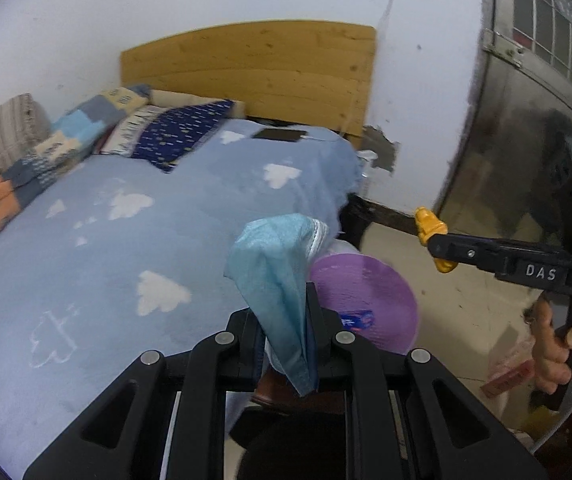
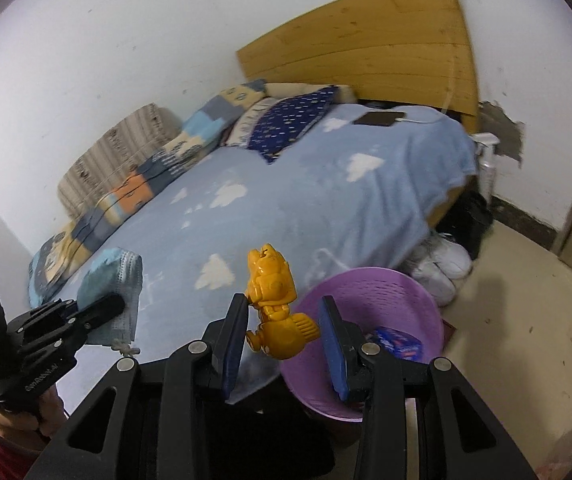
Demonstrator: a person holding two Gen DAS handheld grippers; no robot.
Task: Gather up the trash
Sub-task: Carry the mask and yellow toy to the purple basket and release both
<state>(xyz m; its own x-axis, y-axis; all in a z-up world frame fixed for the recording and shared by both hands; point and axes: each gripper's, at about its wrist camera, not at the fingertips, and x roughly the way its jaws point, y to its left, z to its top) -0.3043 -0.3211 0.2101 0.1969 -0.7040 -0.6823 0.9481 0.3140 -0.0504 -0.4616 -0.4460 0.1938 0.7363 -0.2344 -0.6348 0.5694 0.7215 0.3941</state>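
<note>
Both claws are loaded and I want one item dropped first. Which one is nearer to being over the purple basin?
Right, probably. In its own view the right claw, gripping the yellow plastic toy, overlaps the round purple plastic basin; the left claw, holding the blue face mask, sits over the bed.

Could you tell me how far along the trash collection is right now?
Done: a blue packet already lies in the purple bin. In hand: the left claw grips a blue face mask, the right claw a yellow toy. Left: dropping both into the bin.
</note>
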